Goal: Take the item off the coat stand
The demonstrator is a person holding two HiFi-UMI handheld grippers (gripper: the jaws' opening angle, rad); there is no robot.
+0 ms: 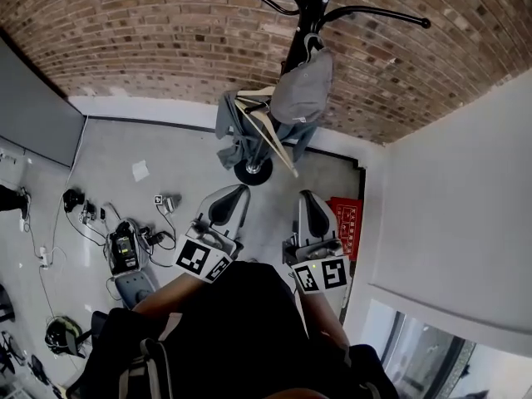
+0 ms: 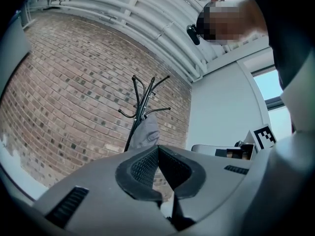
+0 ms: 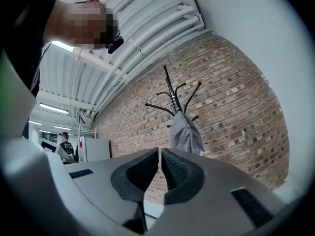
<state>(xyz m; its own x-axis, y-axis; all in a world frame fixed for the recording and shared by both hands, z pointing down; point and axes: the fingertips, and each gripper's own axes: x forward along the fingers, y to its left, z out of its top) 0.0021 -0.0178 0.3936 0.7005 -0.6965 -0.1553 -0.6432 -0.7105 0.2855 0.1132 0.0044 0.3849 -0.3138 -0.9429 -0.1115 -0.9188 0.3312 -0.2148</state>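
A black coat stand (image 1: 309, 13) rises against the brick wall. A grey cap (image 1: 302, 90) hangs on one of its hooks. Below the cap, a wooden hanger (image 1: 268, 127) with a grey garment (image 1: 233, 131) leans by the stand's round base. My left gripper (image 1: 237, 193) and right gripper (image 1: 308, 198) are held side by side in front of the stand, well short of the cap. Both are shut and hold nothing. The stand (image 2: 143, 100) and cap (image 2: 147, 132) lie straight ahead of the left gripper (image 2: 157, 149). The cap (image 3: 186, 134) hangs beyond the right gripper (image 3: 161, 151), slightly to its right.
A white wall (image 1: 453, 206) closes in on the right, with a red sign (image 1: 347, 223) on the floor at its foot. Cables, chargers and small devices (image 1: 125, 248) are scattered on the grey floor to the left. A person (image 3: 64, 144) stands far off.
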